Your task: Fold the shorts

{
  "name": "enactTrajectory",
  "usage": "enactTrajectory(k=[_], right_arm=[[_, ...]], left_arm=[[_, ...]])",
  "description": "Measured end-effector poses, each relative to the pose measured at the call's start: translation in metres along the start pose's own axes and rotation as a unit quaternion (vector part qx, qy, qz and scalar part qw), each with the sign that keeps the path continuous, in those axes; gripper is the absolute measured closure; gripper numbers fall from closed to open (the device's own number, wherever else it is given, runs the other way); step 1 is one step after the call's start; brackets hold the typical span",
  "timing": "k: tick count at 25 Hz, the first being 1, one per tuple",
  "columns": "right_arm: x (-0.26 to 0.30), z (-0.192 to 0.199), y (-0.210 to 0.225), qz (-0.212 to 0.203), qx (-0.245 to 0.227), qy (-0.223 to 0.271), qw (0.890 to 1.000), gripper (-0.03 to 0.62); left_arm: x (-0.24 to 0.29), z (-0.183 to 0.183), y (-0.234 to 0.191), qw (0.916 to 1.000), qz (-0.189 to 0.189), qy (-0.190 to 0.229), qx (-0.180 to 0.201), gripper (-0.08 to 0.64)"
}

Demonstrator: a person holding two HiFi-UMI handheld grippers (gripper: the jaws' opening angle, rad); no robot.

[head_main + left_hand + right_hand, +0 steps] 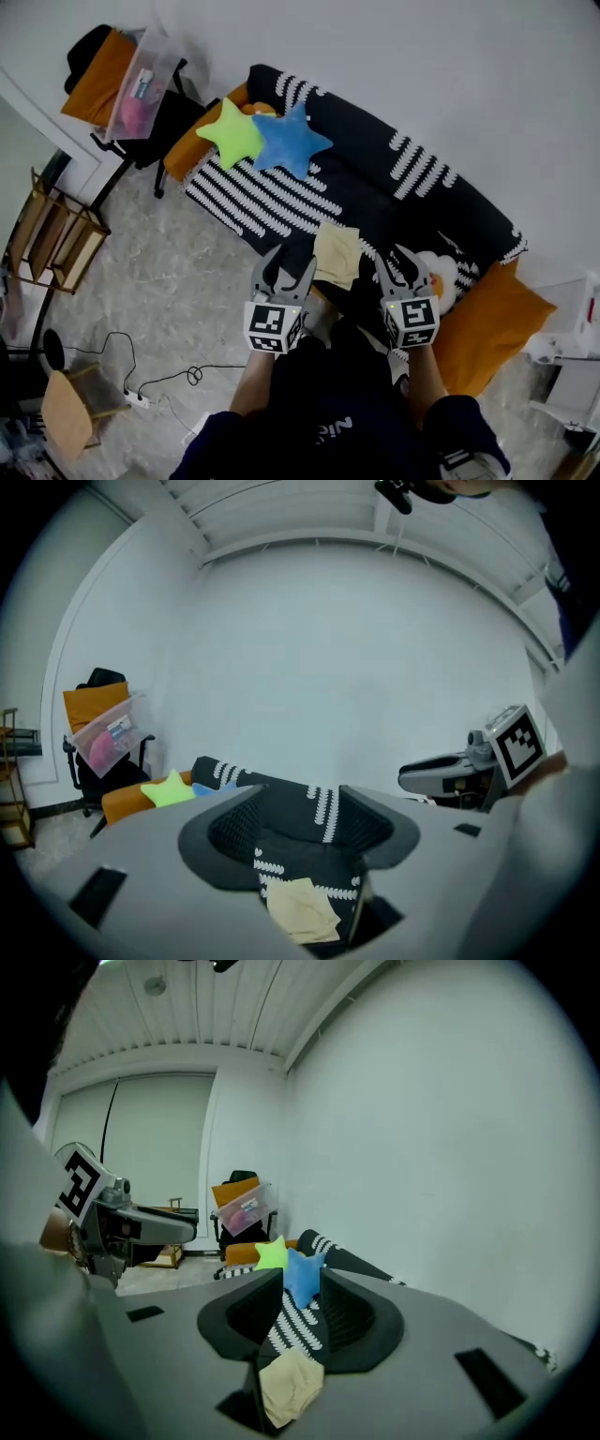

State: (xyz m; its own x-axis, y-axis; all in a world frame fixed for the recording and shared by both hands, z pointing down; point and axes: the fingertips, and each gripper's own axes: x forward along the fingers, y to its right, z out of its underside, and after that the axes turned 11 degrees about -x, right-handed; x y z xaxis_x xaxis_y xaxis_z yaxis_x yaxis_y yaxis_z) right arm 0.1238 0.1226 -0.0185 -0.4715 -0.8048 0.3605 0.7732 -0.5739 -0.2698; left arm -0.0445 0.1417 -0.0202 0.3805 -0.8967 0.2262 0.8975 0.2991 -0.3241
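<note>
The shorts [337, 253] lie folded into a small pale-yellow square on the black blanket with white stripes [356, 187] that covers the sofa. My left gripper [288, 264] is held up just left of the shorts, my right gripper [401, 262] just right of them, and neither touches them. In the left gripper view the left gripper [298, 832] is open, and the shorts [302, 909] show low between its jaws, well beyond them. The right gripper [302, 1312] also stands open and holds nothing; the shorts [292, 1384] lie below it.
A green star cushion [232, 132] and a blue one [290, 141] lie at the sofa's far end. An orange cushion [492, 326] sits at the near right. A chair with a clear box [141, 75], a wooden rack [56, 239] and a floor cable [141, 398] stand left.
</note>
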Motion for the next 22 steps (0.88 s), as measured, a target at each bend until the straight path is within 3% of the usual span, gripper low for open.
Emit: enactTrajectory(k=[5, 11, 16, 19, 22], right_arm=[[-0.015, -0.019, -0.005, 0.029, -0.020, 0.017, 0.999, 0.465], [-0.025, -0.029, -0.012, 0.056, -0.023, 0.043, 0.997, 0.526], [-0.031, -0.041, -0.020, 0.052, -0.035, 0.064, 0.996, 0.583], [-0.033, -0.049, -0.027, 0.043, -0.055, 0.082, 0.994, 0.583], [-0.036, -0.052, -0.031, 0.044, -0.050, 0.087, 0.994, 0.583]], left_arm=[[-0.012, -0.024, 0.002, 0.9991, 0.005, 0.024, 0.034, 0.324], [-0.025, -0.024, 0.002, 0.9987, 0.024, 0.031, 0.032, 0.336], [-0.035, -0.023, 0.005, 0.9972, 0.043, 0.058, 0.022, 0.510], [-0.039, -0.027, 0.009, 0.9952, 0.056, 0.077, 0.022, 0.553], [-0.041, -0.029, 0.008, 0.9951, 0.044, 0.083, 0.030, 0.558]])
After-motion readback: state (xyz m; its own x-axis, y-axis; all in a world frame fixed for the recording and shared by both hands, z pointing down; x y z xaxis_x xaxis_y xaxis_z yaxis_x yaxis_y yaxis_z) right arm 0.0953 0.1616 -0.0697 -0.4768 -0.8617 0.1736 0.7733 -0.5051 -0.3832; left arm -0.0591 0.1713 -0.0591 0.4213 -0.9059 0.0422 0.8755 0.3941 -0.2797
